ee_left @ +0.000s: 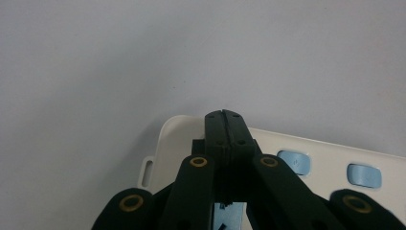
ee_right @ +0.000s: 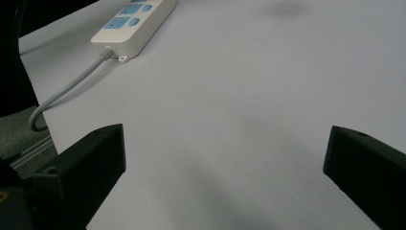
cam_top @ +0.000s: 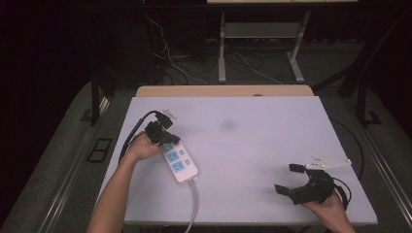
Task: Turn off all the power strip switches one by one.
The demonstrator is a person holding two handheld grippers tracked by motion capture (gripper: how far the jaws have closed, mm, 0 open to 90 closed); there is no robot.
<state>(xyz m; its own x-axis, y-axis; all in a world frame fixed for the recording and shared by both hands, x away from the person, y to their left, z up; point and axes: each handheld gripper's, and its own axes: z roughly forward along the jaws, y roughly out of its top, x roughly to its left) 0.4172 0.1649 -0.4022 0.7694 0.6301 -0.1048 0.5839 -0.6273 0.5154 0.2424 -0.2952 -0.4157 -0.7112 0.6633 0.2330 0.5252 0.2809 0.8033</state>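
Forearms are coming in from the bottom edge, one hand to each tool, over the white table (cam_top: 252, 145) that is taking up most of the room in front of me. Lying on its left part is the white power strip (cam_top: 180, 164), angled, with blue sockets and a grey cord (cam_top: 193, 208) that is running off its near end toward the table's front edge. Resting over the far end of that strip is the left gripper (cam_top: 165, 137); its jaws are pressing flat against each other with nothing between them, their tips sitting just above the strip's rounded end, beside a small mounting tab (ee_left: 147, 170). Well apart, at the near right of the table, the right gripper (cam_top: 287, 178) is lying in an upturned palm, its jaws standing wide and holding nothing, pointing across the bare surface toward the strip.
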